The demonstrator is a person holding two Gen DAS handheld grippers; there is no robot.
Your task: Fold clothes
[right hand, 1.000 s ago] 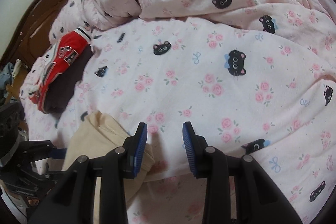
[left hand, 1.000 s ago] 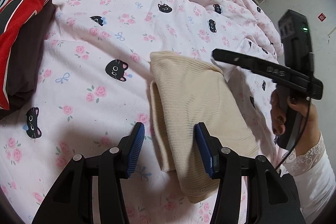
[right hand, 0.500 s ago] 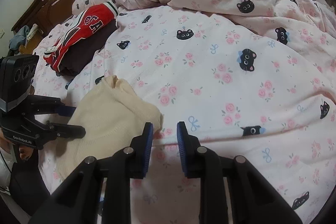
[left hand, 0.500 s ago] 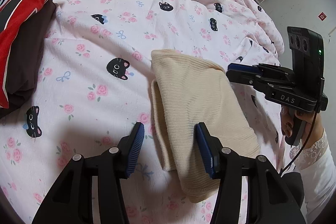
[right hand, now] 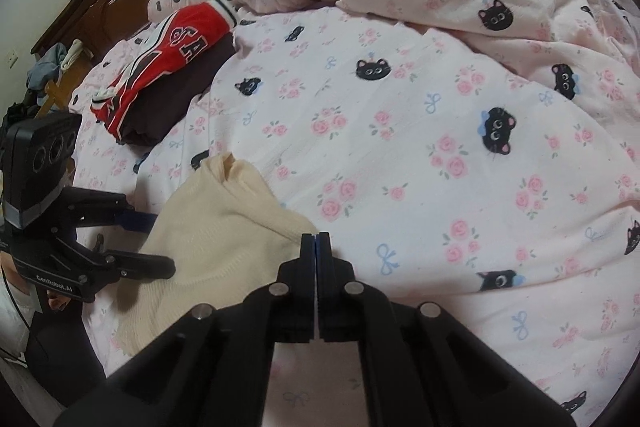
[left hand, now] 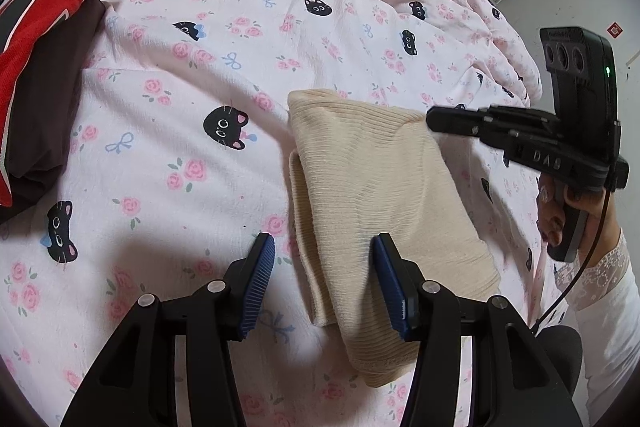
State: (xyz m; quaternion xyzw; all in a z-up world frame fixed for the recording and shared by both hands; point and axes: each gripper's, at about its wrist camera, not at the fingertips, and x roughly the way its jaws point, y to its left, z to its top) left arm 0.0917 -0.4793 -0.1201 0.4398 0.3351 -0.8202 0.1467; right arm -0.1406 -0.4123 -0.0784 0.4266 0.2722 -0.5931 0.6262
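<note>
Right wrist view, right gripper (right hand: 316, 241) jaws closed, cream sweater (right hand: 224, 227) corner contact unclear

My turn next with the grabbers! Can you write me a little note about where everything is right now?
Left gripper: jaws open, poised over the near end of the cream sweater, not gripping it.
Right gripper: jaws just closed, shut at the sweater's corner; no cloth visibly pinched.
The cream sweater lies folded on the bedsheet.
Red jersey sits folded on a dark garment near the headboard.
Left: probably stack the sweater with them.
</note>
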